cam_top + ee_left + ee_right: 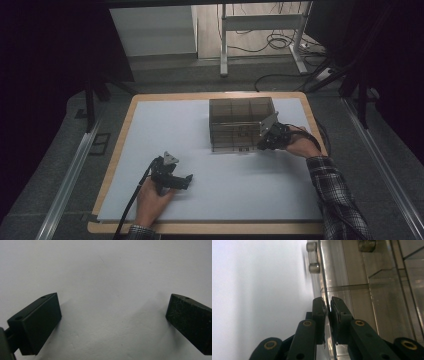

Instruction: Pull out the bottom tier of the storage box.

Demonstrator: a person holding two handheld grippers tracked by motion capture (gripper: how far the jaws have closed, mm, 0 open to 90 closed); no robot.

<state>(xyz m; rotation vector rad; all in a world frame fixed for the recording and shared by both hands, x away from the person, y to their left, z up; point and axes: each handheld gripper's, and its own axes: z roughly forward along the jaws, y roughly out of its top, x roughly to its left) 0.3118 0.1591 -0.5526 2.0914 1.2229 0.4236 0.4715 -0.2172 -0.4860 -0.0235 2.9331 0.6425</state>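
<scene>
Your left hand-held gripper [188,178] rests released on the white bench [225,190], well apart from the box.
Your right hand-held gripper [260,144] is clenched on the thin front wall of the smoky transparent box [240,122], which stands at the bench's far right. Dividers split the box into compartments; whether anything lies in them you cannot tell through the tinted walls.

Glossy clear plastic box [242,124], matt white mat [200,165], wood-edged table [116,150]
</scene>
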